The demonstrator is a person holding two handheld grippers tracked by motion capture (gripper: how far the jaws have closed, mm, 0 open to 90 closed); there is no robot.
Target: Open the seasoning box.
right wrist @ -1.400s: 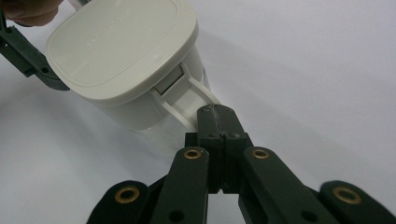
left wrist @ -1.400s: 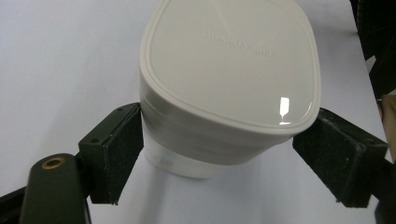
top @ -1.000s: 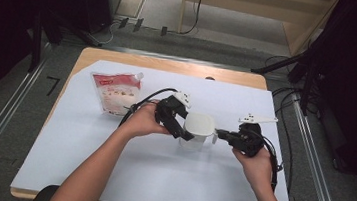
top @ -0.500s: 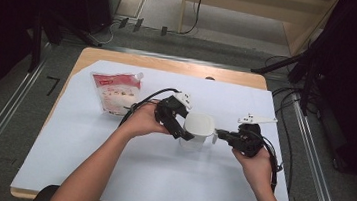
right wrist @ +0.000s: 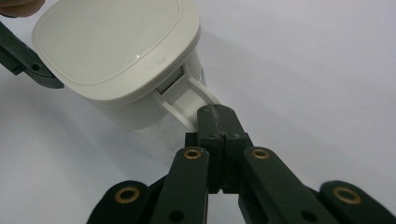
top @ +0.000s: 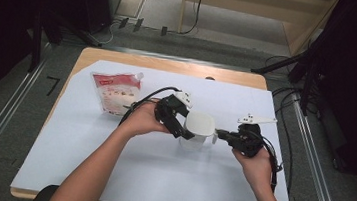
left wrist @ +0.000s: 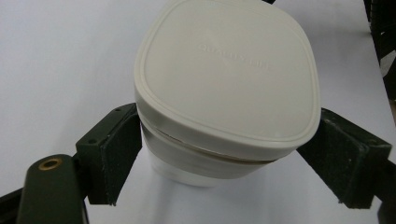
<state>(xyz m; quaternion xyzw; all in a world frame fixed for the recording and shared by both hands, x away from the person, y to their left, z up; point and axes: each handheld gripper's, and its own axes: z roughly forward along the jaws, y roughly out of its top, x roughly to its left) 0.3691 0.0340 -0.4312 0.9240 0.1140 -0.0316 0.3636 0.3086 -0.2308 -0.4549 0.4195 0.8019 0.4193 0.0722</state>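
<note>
A white sheet covers most of the wooden tabletop, and beyond its far edge the floor runs off into cables and dark stands. Near the far left corner of the sheet lies a red-and-white pouch, well apart from the work.

Toward the middle of the sheet stands a small white jug with a cream lid, upright, its handle pointing toward the right edge. The right gripper comes in along that same line, its jaws pressed together on the handle's outer end. The left gripper approaches from the opposite side: its jaws stand spread on either flank of the jug just under the lid's rim, the near-side pad seeming to touch the body, the other pad just beside it with a sliver of gap.

So the jug sits squarely between both tools, each equally close. I'd judge the next move turns on the left jaws closing across the body or lid while the right steadies the handle.
</note>
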